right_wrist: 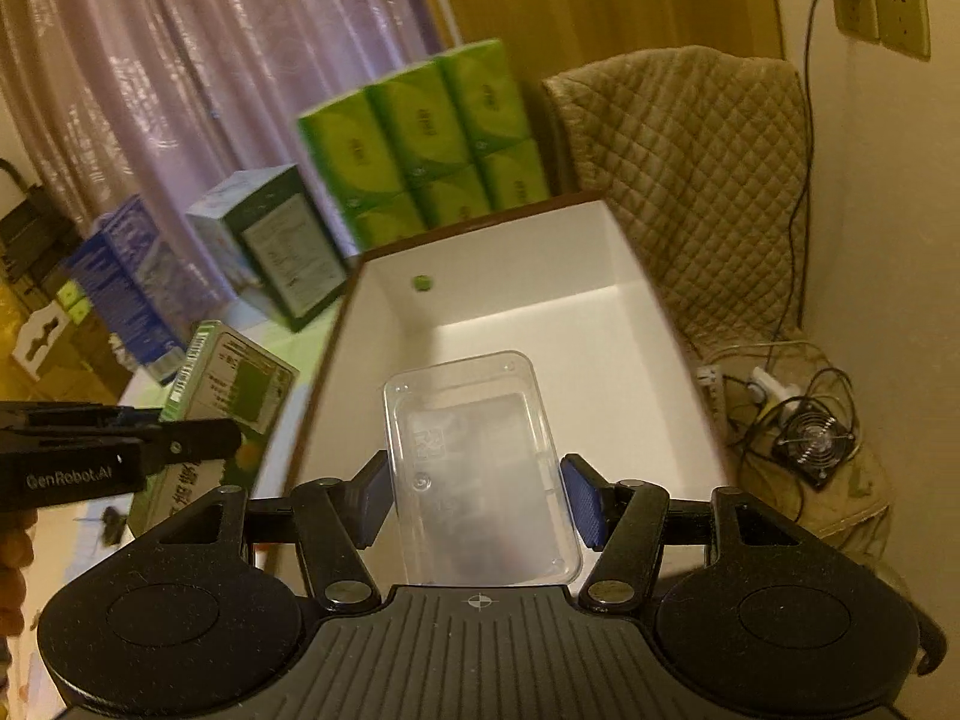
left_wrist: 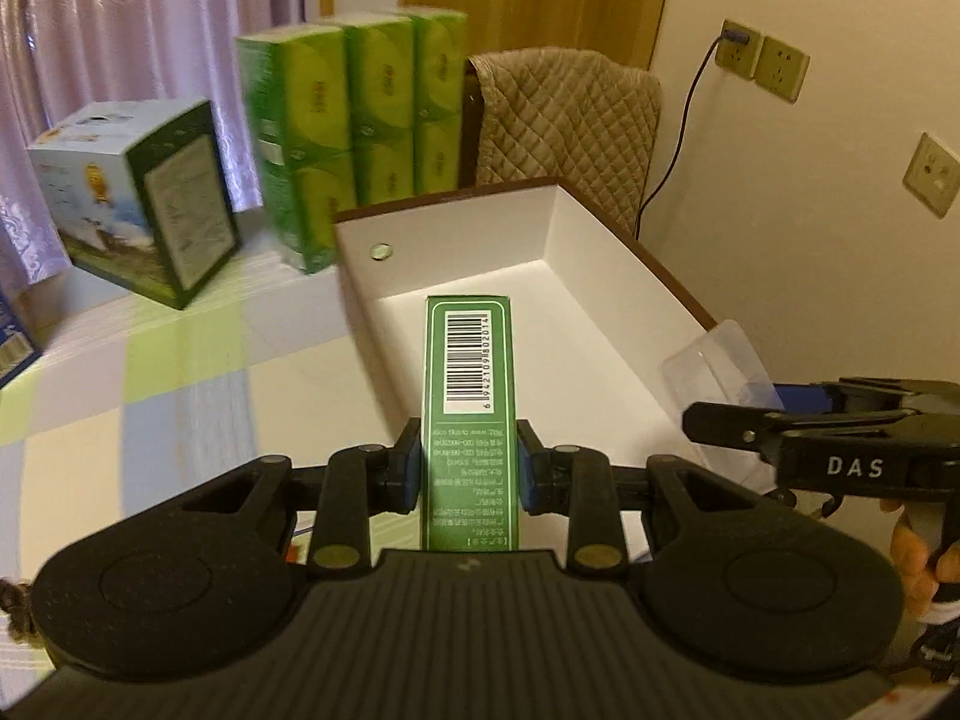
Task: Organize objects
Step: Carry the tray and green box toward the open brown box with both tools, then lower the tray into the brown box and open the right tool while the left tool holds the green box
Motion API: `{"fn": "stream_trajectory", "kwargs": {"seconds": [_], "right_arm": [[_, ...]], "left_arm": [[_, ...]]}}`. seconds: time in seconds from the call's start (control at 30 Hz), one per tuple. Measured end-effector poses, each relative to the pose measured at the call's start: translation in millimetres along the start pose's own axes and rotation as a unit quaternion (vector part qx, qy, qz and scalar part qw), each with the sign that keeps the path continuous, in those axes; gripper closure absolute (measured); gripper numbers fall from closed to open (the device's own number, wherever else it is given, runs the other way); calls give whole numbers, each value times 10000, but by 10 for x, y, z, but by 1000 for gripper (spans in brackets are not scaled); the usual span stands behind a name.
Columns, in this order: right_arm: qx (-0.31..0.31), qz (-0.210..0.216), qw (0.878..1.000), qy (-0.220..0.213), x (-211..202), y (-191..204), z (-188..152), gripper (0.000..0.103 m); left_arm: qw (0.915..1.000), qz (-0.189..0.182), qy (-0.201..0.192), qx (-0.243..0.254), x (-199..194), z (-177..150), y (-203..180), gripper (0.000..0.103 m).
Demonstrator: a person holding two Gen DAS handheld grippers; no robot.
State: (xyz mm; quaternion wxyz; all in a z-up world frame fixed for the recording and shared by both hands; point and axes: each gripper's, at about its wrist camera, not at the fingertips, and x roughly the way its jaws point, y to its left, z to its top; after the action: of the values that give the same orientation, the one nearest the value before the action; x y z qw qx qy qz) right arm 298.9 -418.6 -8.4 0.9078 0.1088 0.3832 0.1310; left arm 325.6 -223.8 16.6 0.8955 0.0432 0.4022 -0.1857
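Observation:
My left gripper [left_wrist: 468,450] is shut on a slim green box with a barcode [left_wrist: 468,360], which points forward over the near left part of an open white box [left_wrist: 456,240] on the table. In the right wrist view my right gripper [right_wrist: 477,468] is shut on a clear plastic tray [right_wrist: 474,456], held above the white box's [right_wrist: 528,258] near end. The white box has nothing else in it except a small round dot on its far wall. Each gripper shows in the other's view: the right gripper [left_wrist: 720,429] with the tray [left_wrist: 714,360], the left gripper [right_wrist: 228,438] with the green box [right_wrist: 234,384].
Green tissue packs [left_wrist: 354,132] stand behind the white box. A printed carton [left_wrist: 138,192] and a blue box [right_wrist: 126,282] sit to their left on the checked tablecloth [left_wrist: 150,372]. A quilted chair cover [left_wrist: 564,120], wall sockets, cables and a small fan [right_wrist: 813,441] lie to the right.

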Motion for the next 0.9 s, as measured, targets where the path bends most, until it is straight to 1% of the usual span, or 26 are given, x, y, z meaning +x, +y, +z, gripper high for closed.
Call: {"fn": "stream_trajectory", "kwargs": {"seconds": [0.2, 0.3, 0.4, 0.6, 0.9], "right_arm": [[27, -273, 9992, 286, 293, -266, 94, 47], [63, -371, 9983, 437, 421, -351, 83, 47], [20, -479, 9971, 594, 524, -385, 53, 47], [-290, -623, 9950, 730, 673, -352, 49, 47], [-618, -696, 9917, 882, 808, -311, 83, 47]], "left_arm": [[9992, 54, 372, -150, 476, 74, -194, 77], [9982, 30, 552, -242, 666, 80, -250, 77], [9974, 97, 683, -227, 805, 64, -302, 77], [9950, 145, 952, -279, 1012, -34, -361, 77], [9928, 226, 1152, -246, 1183, -65, -398, 77]]}}
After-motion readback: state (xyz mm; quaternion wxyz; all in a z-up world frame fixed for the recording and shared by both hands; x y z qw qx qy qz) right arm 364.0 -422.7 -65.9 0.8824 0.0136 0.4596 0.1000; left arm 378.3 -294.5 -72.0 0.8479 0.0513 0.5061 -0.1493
